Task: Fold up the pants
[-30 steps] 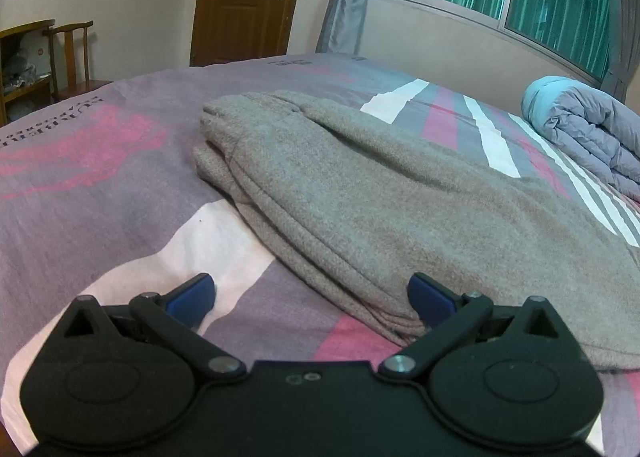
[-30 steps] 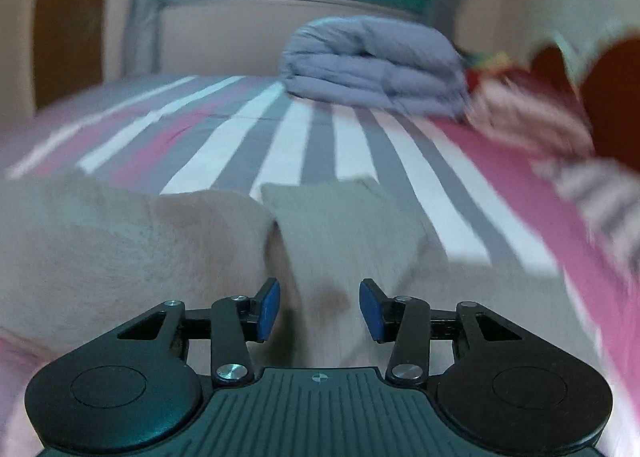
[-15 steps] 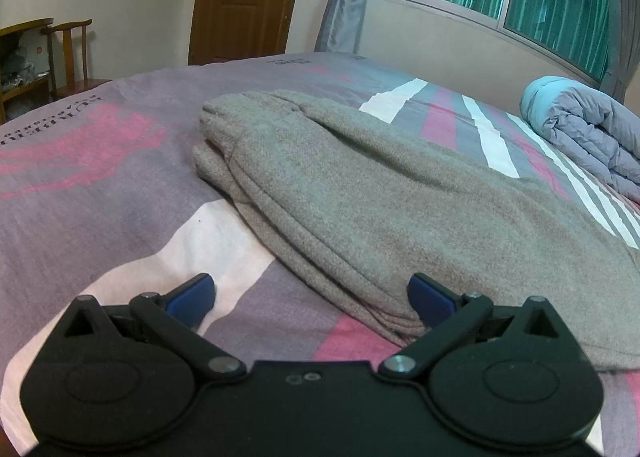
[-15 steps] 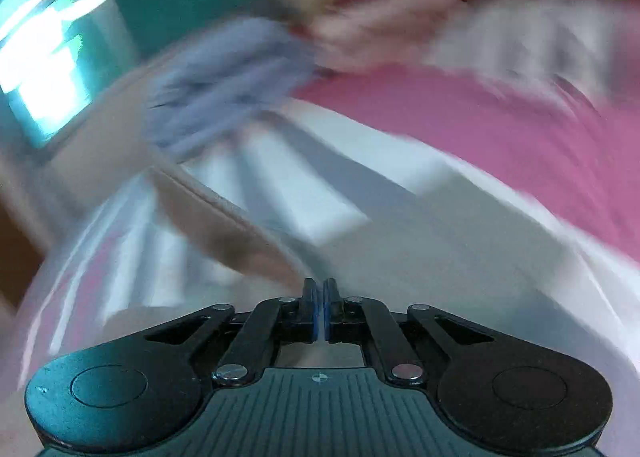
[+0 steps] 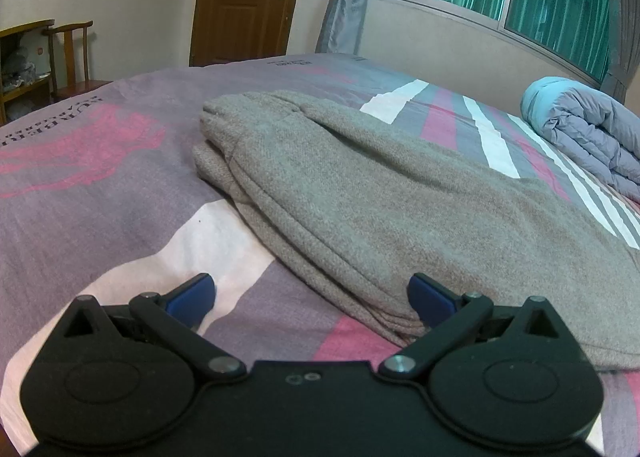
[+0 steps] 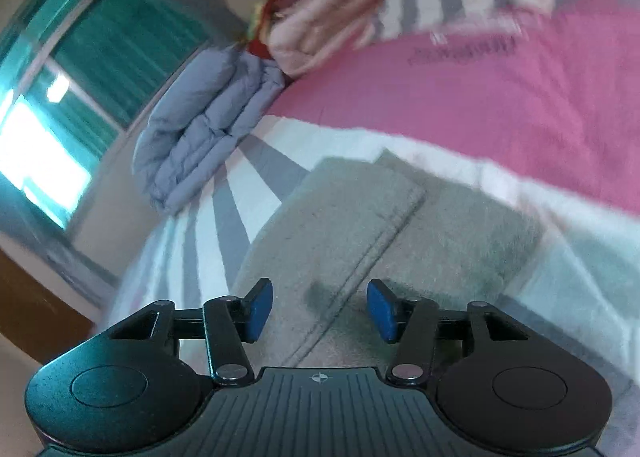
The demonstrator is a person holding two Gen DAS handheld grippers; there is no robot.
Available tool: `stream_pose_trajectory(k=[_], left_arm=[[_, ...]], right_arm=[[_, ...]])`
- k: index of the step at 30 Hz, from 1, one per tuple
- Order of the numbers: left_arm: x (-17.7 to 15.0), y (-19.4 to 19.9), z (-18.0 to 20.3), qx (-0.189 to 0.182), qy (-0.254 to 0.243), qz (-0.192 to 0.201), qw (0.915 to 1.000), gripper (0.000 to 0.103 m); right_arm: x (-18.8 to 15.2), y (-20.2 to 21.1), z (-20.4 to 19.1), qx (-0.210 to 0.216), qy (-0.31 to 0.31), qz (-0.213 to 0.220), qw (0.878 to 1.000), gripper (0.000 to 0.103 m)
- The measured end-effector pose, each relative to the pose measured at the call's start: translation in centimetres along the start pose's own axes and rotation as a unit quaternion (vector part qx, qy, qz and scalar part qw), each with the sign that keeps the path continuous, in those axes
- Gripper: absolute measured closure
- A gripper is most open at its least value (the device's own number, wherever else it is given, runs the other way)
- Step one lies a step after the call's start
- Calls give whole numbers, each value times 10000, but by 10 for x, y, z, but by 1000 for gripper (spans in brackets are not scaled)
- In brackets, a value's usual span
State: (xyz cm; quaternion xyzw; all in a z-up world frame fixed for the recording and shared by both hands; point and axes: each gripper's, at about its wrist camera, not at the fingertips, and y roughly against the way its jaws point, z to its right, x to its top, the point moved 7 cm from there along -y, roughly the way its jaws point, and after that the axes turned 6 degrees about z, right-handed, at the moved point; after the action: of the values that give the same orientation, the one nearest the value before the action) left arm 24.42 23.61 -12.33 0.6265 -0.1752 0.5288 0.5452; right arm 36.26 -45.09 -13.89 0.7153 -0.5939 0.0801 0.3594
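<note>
Tool tips stand wide apart on the left tool [image 5: 310, 299], low over the bedsheet [image 5: 100, 185], its right pad at the near hem of the grey pants [image 5: 380, 193]. The right tool [image 6: 319, 311] is also parted, empty, hovering over the stacked leg ends [image 6: 344, 225]. The pants lie lengthwise across the middle of the bed, legs doubled. Knit fabric looks soft, limp and fairly thick, likely to sag and slide layer on layer, so pinching all layers at hem corners seems wisest.
</note>
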Motion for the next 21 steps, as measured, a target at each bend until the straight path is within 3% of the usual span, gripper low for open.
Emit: stream_pose_trajectory(k=[2,5,8,10,14,16,19,21], left_arm=[[0,0,0,20,-10,0,10000,6],[1,-1,1,43,-21,-4,10000,6],[1,-1,2,60,-28,-14,10000,6],[1,-2,2,62,-37,-23,10000,6],[1,-1,3,63,-41,-18,10000,6],[1,-1,2,62,-35,-13,10000,6],[1,-1,2,69,-32,-22,10000,6],[1,-1,2,71,-40,-26,10000,6]], right_arm=[[6,-9,12,95,-475,-26,9988,51],[24,-17,26,124,-969,-31,9952,62],[33,-27,33,90,-1131,-103,9935,98],[37,-27,36,46,-1156,-151,9932,99],[59,20,24,367,-855,449,9947,99],[53,47,26,275,-647,600,9957,99],[31,46,53,-278,-600,298,9974,99],[21,40,67,-262,-811,180,9962,99]])
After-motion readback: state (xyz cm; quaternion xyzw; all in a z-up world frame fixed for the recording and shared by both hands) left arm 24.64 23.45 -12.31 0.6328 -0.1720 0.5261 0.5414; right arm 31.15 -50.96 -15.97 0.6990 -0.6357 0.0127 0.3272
